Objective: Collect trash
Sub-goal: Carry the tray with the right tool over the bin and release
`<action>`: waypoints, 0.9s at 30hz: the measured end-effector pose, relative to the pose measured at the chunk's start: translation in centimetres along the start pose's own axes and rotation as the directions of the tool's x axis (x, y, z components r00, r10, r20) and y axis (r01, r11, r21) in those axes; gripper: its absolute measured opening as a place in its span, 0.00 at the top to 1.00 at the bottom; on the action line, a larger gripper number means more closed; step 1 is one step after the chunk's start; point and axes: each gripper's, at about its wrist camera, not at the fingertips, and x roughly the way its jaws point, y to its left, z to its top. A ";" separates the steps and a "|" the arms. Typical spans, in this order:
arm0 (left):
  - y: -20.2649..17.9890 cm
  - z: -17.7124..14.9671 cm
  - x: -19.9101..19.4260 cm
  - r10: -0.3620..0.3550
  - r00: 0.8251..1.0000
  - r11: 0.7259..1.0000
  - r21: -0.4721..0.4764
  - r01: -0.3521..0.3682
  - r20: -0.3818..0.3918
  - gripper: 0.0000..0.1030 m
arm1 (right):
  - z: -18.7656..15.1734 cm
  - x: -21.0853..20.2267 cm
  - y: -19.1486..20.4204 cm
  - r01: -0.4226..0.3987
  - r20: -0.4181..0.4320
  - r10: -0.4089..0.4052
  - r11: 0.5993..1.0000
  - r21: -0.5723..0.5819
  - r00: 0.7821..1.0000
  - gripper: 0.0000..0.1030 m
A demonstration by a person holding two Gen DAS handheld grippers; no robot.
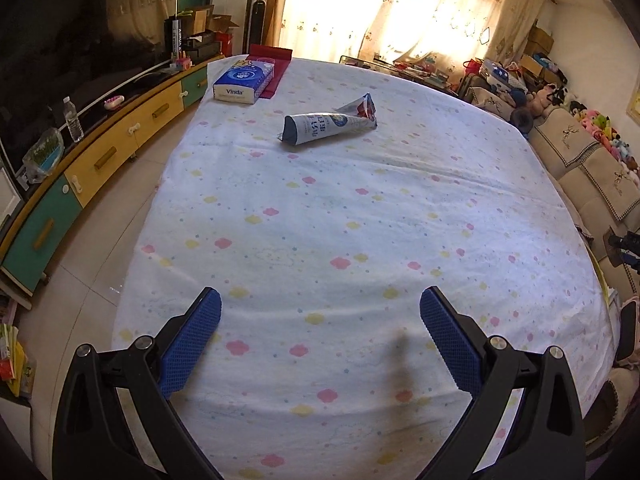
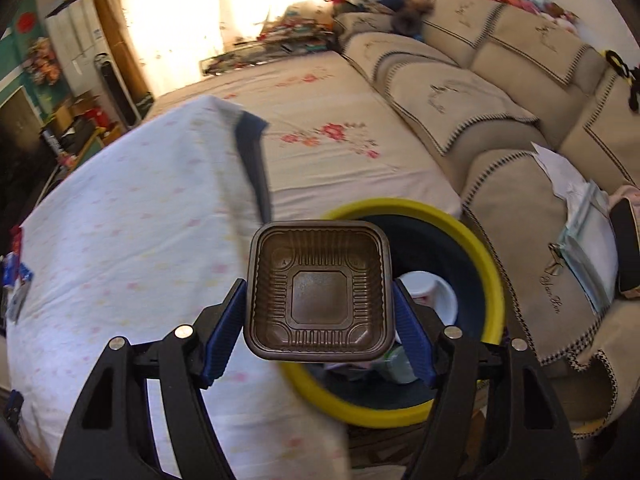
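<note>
The right gripper (image 2: pixel 318 300) is clamping a brown plastic tray (image 2: pixel 318 294) between its blue pads, one pad pressing each side wall. The tray is square with rounded corners, ribbed inner walls and a raised square panel in its floor; its open face is turning toward the camera. It is hanging over the near-left rim of a yellow-rimmed bin (image 2: pixel 490 276) with a dark liner, which is sitting between the covered table (image 2: pixel 120 220) on the left and a beige sofa (image 2: pixel 500 184) on the right. A white cup (image 2: pixel 434 294) and other scraps are lying inside the bin, partly hidden behind the tray.

The left gripper (image 1: pixel 320 320) is hovering over the near part of the flower-print tablecloth (image 1: pixel 340 220), jaws spread wide and gripping nothing. Far across the cloth a crumpled snack bag (image 1: pixel 330 124) is lying on its side. Farther left, a blue Vinda tissue pack (image 1: pixel 242 82) is resting beside a red mat (image 1: pixel 276 76).
</note>
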 end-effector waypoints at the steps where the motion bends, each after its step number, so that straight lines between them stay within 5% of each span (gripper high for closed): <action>1: 0.0 0.0 -0.1 0.008 1.000 1.000 -0.002 -0.008 0.006 0.05 | 0.1 0.5 -1.0 0.014 -0.005 -0.014 1.000 0.005 1.000 0.34; 7: -0.2 0.0 -0.1 0.029 1.000 1.000 0.011 -0.029 -0.008 0.05 | 0.5 3.2 -5.7 0.051 -0.006 -0.051 0.997 0.064 0.999 0.23; 12: 0.1 0.8 0.4 -0.004 0.999 1.000 0.010 0.004 -0.035 0.05 | 0.2 3.7 -7.5 -0.004 0.013 0.003 0.994 0.108 1.000 0.23; 20: 0.1 6.4 0.8 -0.056 0.998 0.990 0.128 0.055 -0.001 0.05 | 0.1 1.9 -5.0 -0.138 0.073 0.132 0.987 0.077 0.989 0.23; 27: -1.5 13.0 4.3 -0.120 0.992 0.939 0.320 0.125 -0.038 0.05 | 0.4 0.4 -1.1 -0.180 0.096 0.179 0.984 0.006 0.979 0.20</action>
